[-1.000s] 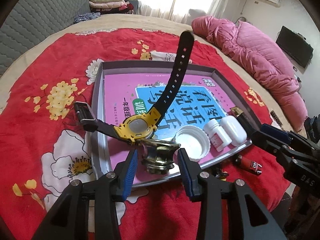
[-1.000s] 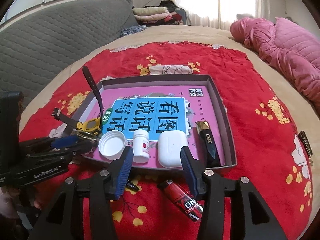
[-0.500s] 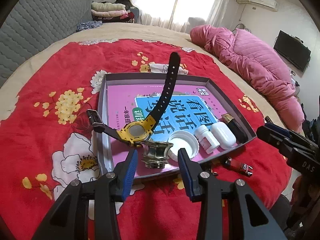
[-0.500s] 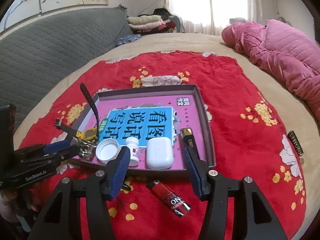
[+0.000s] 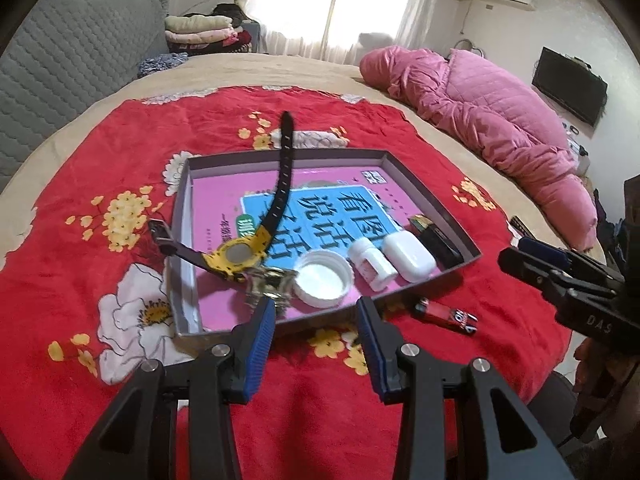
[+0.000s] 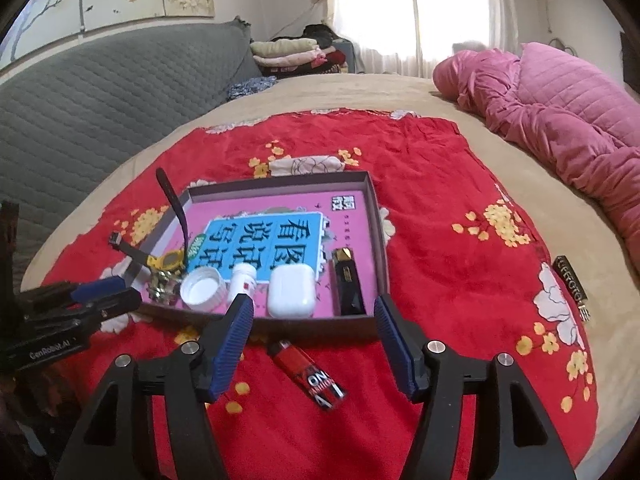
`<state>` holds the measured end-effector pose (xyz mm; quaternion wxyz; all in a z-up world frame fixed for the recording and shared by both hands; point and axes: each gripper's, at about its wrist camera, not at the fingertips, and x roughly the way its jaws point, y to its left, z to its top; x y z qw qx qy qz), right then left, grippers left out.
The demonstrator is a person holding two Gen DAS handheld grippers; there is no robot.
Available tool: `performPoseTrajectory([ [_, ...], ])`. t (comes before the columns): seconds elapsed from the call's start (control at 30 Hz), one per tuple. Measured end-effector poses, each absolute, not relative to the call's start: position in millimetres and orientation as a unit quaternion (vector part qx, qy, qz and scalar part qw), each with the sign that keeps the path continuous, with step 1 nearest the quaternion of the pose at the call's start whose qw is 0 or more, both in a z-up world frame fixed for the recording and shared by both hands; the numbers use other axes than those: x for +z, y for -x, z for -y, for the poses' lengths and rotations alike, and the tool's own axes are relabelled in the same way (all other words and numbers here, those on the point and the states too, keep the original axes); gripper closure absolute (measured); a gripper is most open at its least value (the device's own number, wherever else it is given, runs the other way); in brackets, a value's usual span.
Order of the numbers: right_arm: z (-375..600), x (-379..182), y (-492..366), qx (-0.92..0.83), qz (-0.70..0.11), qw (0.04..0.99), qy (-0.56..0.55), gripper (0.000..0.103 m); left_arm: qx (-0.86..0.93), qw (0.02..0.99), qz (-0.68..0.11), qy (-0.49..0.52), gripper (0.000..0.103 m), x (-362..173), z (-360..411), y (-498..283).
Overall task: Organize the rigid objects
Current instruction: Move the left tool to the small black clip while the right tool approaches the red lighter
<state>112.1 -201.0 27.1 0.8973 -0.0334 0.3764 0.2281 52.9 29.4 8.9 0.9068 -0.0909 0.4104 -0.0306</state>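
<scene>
A shallow grey box on the red floral blanket holds a pink book, a yellow-and-black watch, a brass knob, a white lid, a white pill bottle, a white earbud case and a black lighter. A red lighter lies on the blanket before the box. My left gripper is open and empty, just short of the box's near edge. My right gripper is open and empty above the red lighter.
A pink quilt lies at the right of the bed. A grey quilted headboard stands at the left, with folded clothes behind. A small dark tag lies on the blanket to the right.
My left gripper has let go of the brass knob in the box and drawn back. My right gripper has also pulled back and opened wider; the red lighter now lies between its fingers.
</scene>
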Motion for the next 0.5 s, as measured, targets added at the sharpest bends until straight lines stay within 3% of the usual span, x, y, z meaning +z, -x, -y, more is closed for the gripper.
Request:
performPoseTrajectory([
  [0.5,197,2,-103,0.253,-0.4,0.878,0.07,0.038,-0.052,0.881,-0.459,0.101,0.062,-10,-3,-56],
])
